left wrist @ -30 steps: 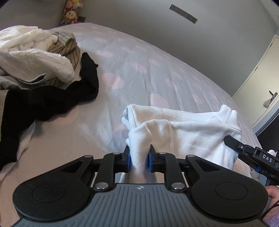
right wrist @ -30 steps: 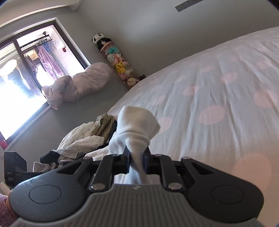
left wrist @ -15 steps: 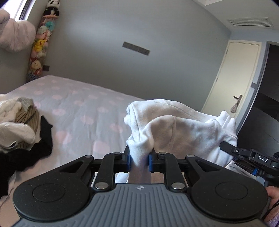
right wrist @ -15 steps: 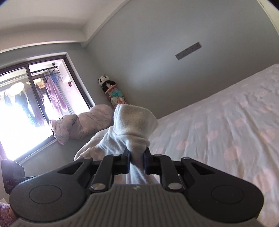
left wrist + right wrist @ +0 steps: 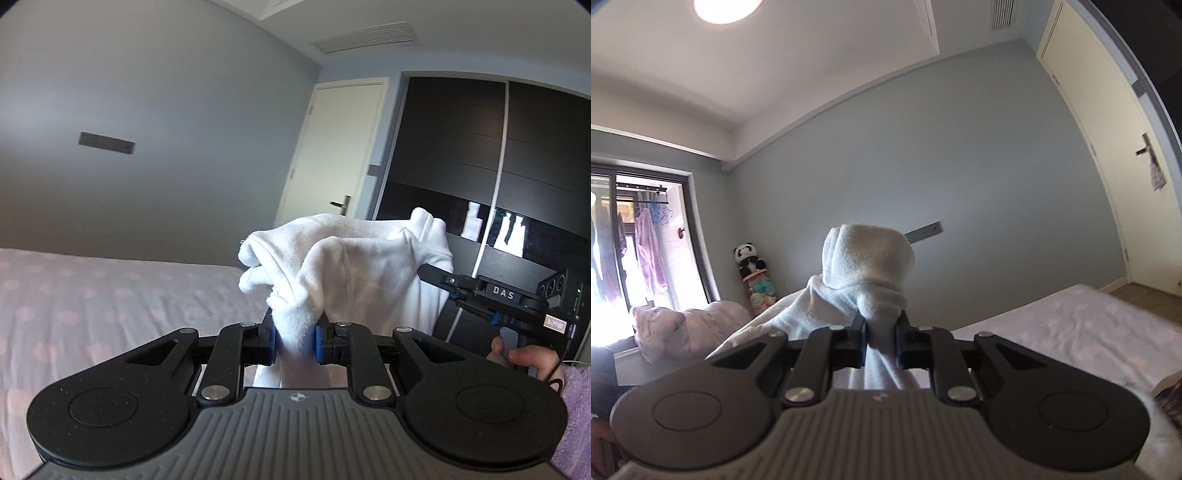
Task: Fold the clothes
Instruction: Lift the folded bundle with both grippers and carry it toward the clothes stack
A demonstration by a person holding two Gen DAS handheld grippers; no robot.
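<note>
A white fleece garment (image 5: 354, 262) hangs in the air between both grippers, lifted clear of the bed (image 5: 92, 306). My left gripper (image 5: 294, 341) is shut on a bunched corner of it, cloth squeezed between the blue pads. In the left wrist view the right gripper (image 5: 436, 275) shows at the right, black, gripping the garment's far edge, with a hand (image 5: 524, 360) in a purple sleeve on its handle. In the right wrist view my right gripper (image 5: 881, 341) is shut on another bunched fold of the white garment (image 5: 868, 258), which drapes off to the lower left.
The bed with its pink-dotted sheet (image 5: 1082, 332) lies below and ahead. A white door (image 5: 332, 147) and a dark wardrobe (image 5: 480, 166) stand to the right. A window (image 5: 628, 240), a pale bundle of bedding (image 5: 687, 328) and a stack of plush toys (image 5: 753, 277) fill the left.
Both grippers have risen off the bed with the white garment held in them, and the views have tipped up from the sheet and clothes pile to the walls and ceiling.
</note>
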